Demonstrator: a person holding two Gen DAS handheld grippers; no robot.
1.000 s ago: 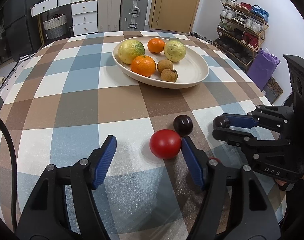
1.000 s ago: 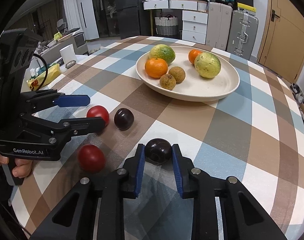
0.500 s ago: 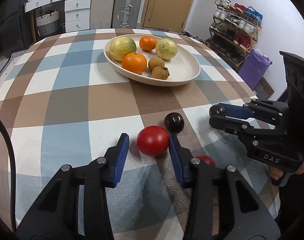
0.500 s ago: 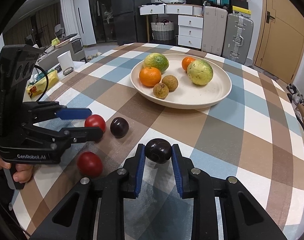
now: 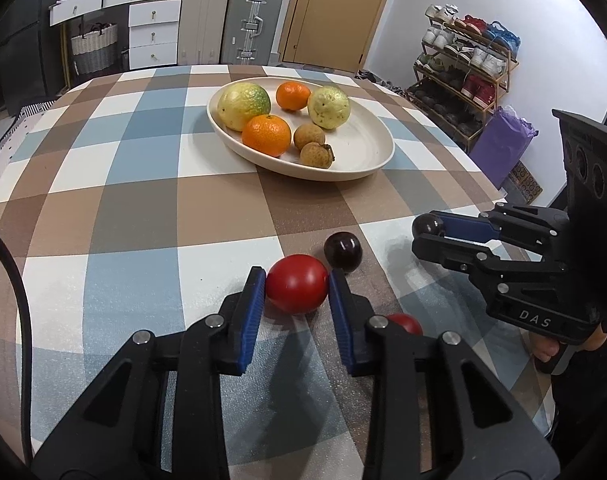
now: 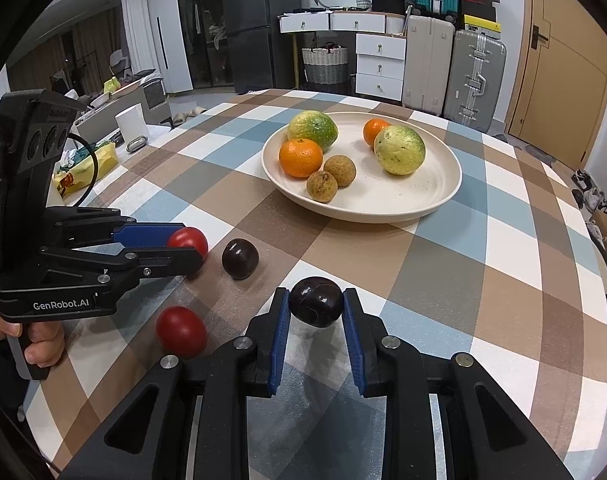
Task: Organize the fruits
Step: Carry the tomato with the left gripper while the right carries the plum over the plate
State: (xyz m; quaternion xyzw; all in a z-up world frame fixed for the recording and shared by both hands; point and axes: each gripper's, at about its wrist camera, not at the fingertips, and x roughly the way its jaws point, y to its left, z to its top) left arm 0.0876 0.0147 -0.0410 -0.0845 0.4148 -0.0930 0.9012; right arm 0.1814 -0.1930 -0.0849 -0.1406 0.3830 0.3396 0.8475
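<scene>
We see the left gripper clamped on a red tomato on the table; right gripper clamped on a dark plum (lifted slightly); plate of fruit beyond.

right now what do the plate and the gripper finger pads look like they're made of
The plate looks like matte cream ceramic or melamine: smooth, faintly speckled, with only soft highlights. The blue finger pads on the left gripper look like ribbed rubber or soft plastic, with fine ridges visible on their faces. Neither can be confirmed by sight alone.
</scene>
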